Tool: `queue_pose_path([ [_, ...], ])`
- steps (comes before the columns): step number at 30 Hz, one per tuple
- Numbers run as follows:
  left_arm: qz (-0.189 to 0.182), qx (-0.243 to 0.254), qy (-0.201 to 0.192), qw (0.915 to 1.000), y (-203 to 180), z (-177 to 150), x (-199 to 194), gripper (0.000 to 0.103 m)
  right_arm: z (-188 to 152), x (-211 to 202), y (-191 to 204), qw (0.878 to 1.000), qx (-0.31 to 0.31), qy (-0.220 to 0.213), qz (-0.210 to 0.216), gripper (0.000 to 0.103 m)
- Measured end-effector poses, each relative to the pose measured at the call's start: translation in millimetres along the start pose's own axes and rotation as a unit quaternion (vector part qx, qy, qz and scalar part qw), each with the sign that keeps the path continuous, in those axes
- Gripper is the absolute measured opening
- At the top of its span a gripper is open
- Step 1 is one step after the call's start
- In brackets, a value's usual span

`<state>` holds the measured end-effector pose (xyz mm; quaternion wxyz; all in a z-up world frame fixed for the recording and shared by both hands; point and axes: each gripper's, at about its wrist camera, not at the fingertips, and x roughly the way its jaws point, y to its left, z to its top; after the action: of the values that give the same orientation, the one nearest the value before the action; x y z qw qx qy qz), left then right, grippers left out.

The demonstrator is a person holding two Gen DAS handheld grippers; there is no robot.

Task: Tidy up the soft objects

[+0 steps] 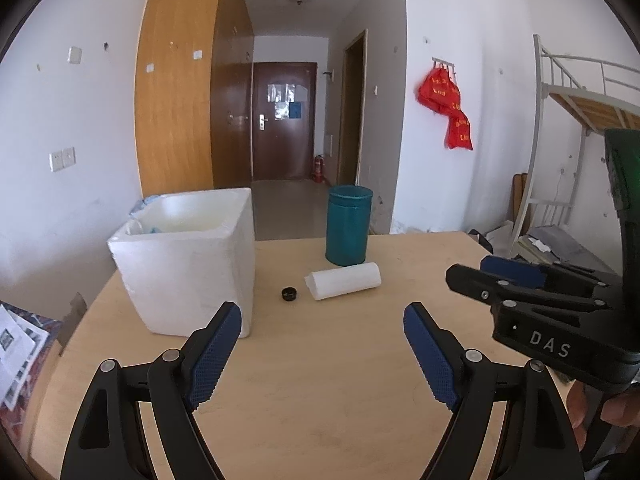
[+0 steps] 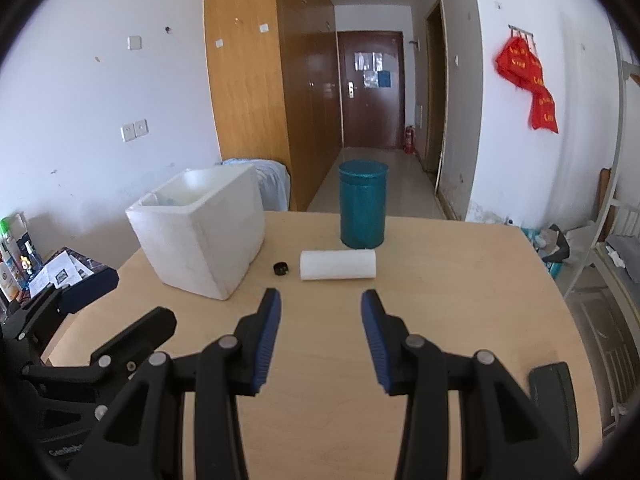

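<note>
A white foam roll (image 1: 344, 280) (image 2: 338, 265) lies on its side on the wooden table (image 1: 320, 392) (image 2: 460, 280). Left of it stands an open white foam box (image 1: 188, 272) (image 2: 200, 240) with something pale blue inside, mostly hidden. My left gripper (image 1: 322, 312) (image 2: 136, 300) is open and empty above the table's near part, short of the roll. My right gripper (image 2: 321, 296) (image 1: 480, 270) is also open with nothing between its blue pads, pointing at the roll from a short way back.
A teal lidded canister (image 1: 348, 226) (image 2: 363, 204) stands just behind the roll. A small black cap (image 1: 289, 294) (image 2: 281, 268) lies between box and roll. Papers (image 1: 16, 344) and bottles (image 2: 12, 256) sit off the table's left. A bunk bed frame (image 1: 560, 92) stands at the right.
</note>
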<state>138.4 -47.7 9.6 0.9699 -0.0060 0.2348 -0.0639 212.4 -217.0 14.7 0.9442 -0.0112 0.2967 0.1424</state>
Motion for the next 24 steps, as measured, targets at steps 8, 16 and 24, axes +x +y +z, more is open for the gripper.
queue_pose_path([
  [8, -0.011, 0.005, 0.017, 0.9998, -2.8, 4.1, 31.2, 0.084, 2.1, 16.1, -16.7, 1.0, 0.014, 0.008, -0.012, 0.068],
  [16, -0.03, 0.002, 0.038, 0.9988, -6.1, 5.5, 60.8, 0.084, 9.2, 31.7, -35.8, 0.999, 0.025, 0.021, -0.021, 0.068],
  [24, -0.02, -0.002, 0.058, 0.9981, -4.5, 11.2, 96.7, 0.084, 19.1, 53.7, -45.1, 0.999, 0.024, 0.03, -0.022, 0.068],
])
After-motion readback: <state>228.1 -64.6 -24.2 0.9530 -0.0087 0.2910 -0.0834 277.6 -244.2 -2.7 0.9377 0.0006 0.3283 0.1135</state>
